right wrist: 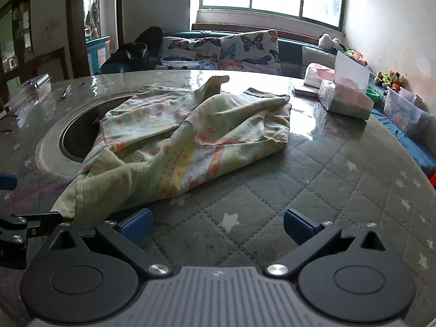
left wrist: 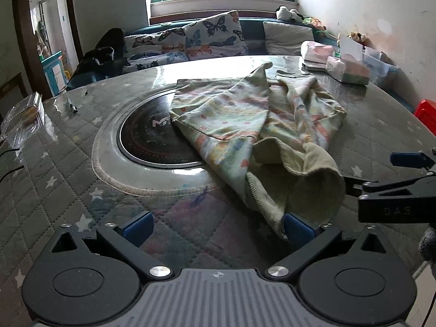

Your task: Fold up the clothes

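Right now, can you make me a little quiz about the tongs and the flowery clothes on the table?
1. True or false: the left tongs and the right tongs are both open.
2. What does the crumpled pale green flowery garment partly cover? A) the round black cooktop set in the quilted star-patterned table cover B) a red bucket C) a laptop
3. Fill in: the cushions on the sofa behind the table are printed with ____.

Key: 1 true; neither holds anything, though a blue pad of the left tongs sits at the garment's ribbed hem. 2 A. 3 butterflies.
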Available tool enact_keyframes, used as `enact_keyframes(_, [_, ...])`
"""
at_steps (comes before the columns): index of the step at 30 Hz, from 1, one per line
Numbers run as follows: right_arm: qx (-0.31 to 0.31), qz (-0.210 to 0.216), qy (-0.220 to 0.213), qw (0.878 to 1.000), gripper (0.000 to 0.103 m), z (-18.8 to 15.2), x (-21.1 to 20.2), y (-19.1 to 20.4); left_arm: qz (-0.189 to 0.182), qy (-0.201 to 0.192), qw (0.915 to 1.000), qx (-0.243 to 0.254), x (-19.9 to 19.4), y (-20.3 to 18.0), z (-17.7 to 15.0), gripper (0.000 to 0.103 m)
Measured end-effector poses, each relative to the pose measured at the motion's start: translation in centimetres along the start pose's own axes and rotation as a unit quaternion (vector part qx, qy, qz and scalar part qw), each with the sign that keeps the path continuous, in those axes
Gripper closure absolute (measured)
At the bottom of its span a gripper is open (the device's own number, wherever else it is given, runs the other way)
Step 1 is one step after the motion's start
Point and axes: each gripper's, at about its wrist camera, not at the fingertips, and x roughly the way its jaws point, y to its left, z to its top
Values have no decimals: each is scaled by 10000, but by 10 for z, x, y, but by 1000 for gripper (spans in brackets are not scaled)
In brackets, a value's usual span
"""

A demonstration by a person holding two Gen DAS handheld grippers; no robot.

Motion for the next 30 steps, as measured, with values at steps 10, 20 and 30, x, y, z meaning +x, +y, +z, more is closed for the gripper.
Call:
enact_keyframes(10, [230, -121, 113, 9996, 0, -4, -6, 12, -111, 15, 9994, 320, -8, -13, -6, 0])
enact_keyframes(20, [353, -153, 174, 9991, 0, -2, -1, 1, -81, 136, 9982, 575, -4, -19, -11, 0])
enact_keyframes(30, [411, -123, 136, 9990, 0, 4, 1, 7, -19, 106, 9980, 618, -3, -14, -4, 0])
